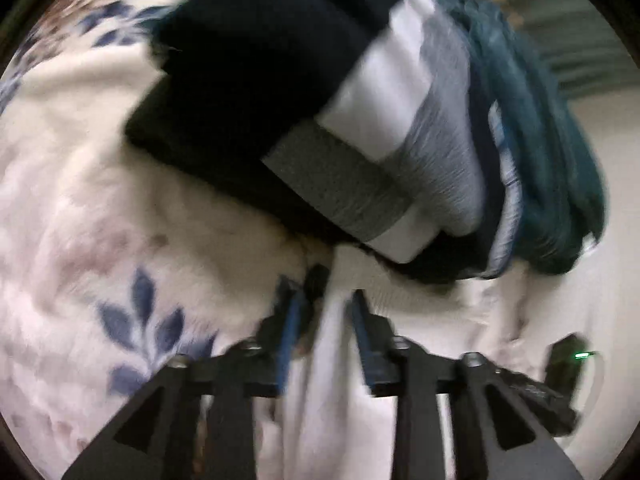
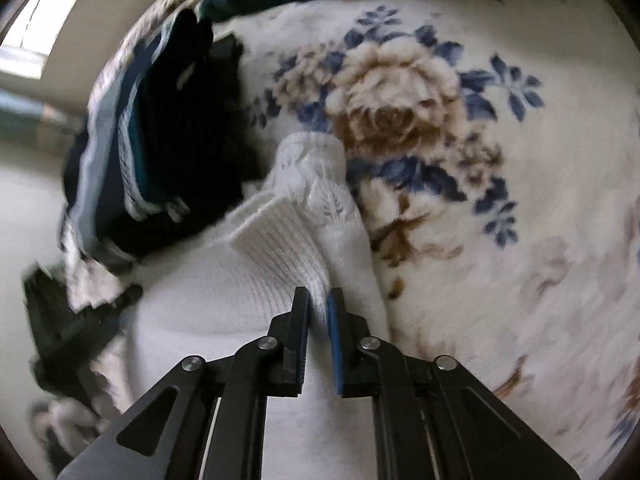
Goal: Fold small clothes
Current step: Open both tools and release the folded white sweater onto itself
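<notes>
A white knitted garment [image 2: 296, 216] lies on the floral blanket [image 2: 500, 240], with a ribbed cuff and a lacy part folded together. My right gripper [image 2: 318, 300] is shut on its ribbed fold. In the left wrist view my left gripper [image 1: 330, 300] holds a strip of the same white cloth [image 1: 320, 380] between its blue-padded fingers, which stand a little apart around it. This view is blurred. The other gripper shows as a dark shape at the left edge of the right wrist view [image 2: 68, 320].
A pile of other clothes lies beside the white one: black, grey-and-white striped [image 1: 380, 140] and dark teal [image 1: 540, 160] pieces, also in the right wrist view [image 2: 168, 128]. The blanket [image 1: 80, 200] covers the surface. A wall and window [image 2: 36, 40] are behind.
</notes>
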The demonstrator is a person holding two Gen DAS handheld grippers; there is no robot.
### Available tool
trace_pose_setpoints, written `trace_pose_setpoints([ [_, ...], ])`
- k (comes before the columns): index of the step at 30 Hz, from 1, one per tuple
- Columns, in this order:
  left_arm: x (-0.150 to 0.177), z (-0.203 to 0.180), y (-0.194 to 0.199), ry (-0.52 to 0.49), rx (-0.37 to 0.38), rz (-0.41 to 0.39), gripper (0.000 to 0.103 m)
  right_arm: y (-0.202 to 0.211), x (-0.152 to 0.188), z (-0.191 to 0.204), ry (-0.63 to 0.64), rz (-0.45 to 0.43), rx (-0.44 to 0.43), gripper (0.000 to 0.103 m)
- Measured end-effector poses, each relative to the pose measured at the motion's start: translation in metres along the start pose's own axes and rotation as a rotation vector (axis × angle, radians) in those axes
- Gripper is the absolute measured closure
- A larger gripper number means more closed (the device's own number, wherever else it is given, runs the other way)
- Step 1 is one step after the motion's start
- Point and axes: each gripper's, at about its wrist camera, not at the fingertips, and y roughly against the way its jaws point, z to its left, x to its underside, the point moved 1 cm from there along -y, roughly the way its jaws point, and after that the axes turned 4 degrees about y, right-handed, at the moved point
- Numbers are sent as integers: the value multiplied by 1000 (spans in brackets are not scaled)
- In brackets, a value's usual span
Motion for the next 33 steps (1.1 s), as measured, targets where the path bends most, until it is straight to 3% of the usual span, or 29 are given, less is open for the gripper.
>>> trace_pose_setpoints([
  [1,3,5,9,33,27,-3,51,4,0,-3,-7,-6,-18,72],
  [2,8,9,15,54,32,-2,44,10,2,-8,-24,-13,-33,66],
  [3,12,12,20,58,29,-3,42,14,3,-12,-42,-16,-42,55],
  [8,41,5,3,-6,-13,80,43,18,23,-18,-93,27,-152,53],
  [9,46,4,-4,-20,-13,93,45,16,27,-14,-70,39,-145,53],
  [12,57,-5,-10,-41,29,69,78,2,35,-11,-34,81,-110,53],
  [14,56,-6,0,-42,54,29,82,-1,37,-11,-27,73,-125,65],
  [15,55,-5,3,-47,38,17,82,3,37,-12,-21,52,-121,95],
  [18,50,17,1,-35,-39,14,82,8,33,-20,-25,18,-54,95],
  [20,47,20,-5,-10,-26,43,80,2,32,-26,-46,46,-48,95],
  [23,45,2,2,-45,-49,40,67,5,26,-26,-64,68,-90,92],
  [26,43,-8,7,-94,-64,12,61,16,16,-26,-61,13,-127,78],
  [28,41,-7,-1,-95,-89,17,61,14,6,-23,-63,-10,-136,62],
  [30,39,-8,-9,-73,-88,12,61,-1,-5,-20,-53,6,-147,62],
  [32,40,-1,-9,-66,-94,3,61,-14,-9,-16,-55,33,-162,68],
  [33,40,-1,-11,-64,-97,0,61,-13,-10,-12,-50,20,-145,95],
])
